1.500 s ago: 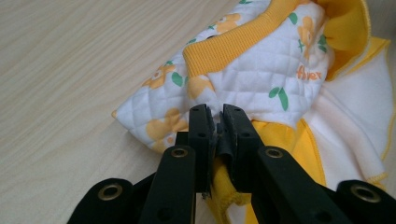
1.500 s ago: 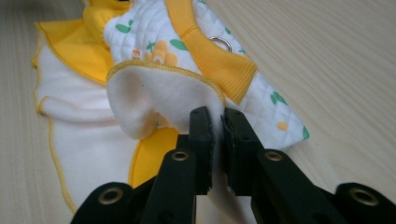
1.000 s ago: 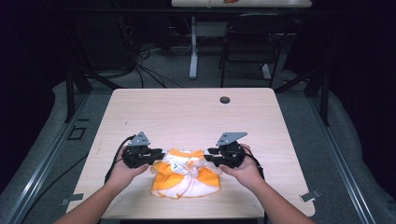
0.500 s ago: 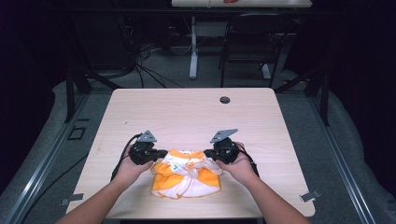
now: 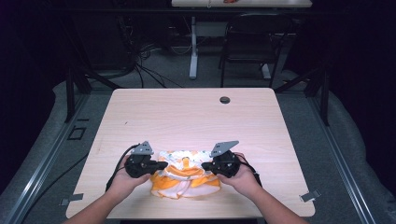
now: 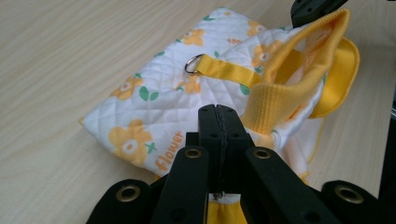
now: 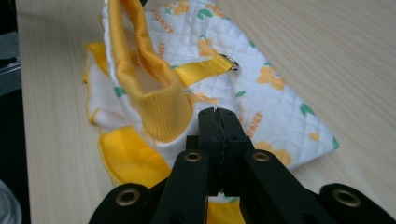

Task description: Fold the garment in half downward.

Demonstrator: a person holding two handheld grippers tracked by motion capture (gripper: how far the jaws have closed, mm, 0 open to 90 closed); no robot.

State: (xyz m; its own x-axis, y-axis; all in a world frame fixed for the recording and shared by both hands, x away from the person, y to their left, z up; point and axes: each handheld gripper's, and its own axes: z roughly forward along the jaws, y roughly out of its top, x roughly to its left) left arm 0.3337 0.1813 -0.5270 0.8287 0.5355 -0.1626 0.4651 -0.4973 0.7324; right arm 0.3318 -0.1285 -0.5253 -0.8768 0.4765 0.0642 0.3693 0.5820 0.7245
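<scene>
A small quilted white garment [image 5: 187,176] printed with yellow flowers, with yellow ribbed trim, lies near the table's front edge. My left gripper [image 5: 161,165] is shut on its left side and my right gripper [image 5: 206,164] on its right side. In the left gripper view the closed jaws of the left gripper [image 6: 218,113] pinch fabric at the garment's [image 6: 140,107] near edge, with a yellow strap and metal D-ring [image 6: 192,63] beyond. In the right gripper view, the right gripper [image 7: 218,115] clamps the garment [image 7: 275,100] beside the raised ribbed collar [image 7: 163,105]; the D-ring [image 7: 229,61] lies farther off.
The light wooden table [image 5: 196,116] has a black round grommet [image 5: 224,99] near its far edge. A dark chair [image 5: 252,42] and a desk leg [image 5: 193,46] stand beyond the table, with cables on the floor at the back left.
Both grippers have shifted slightly toward the near edge, the right one also a little leftward. The garment stays held between them in about the same place.
</scene>
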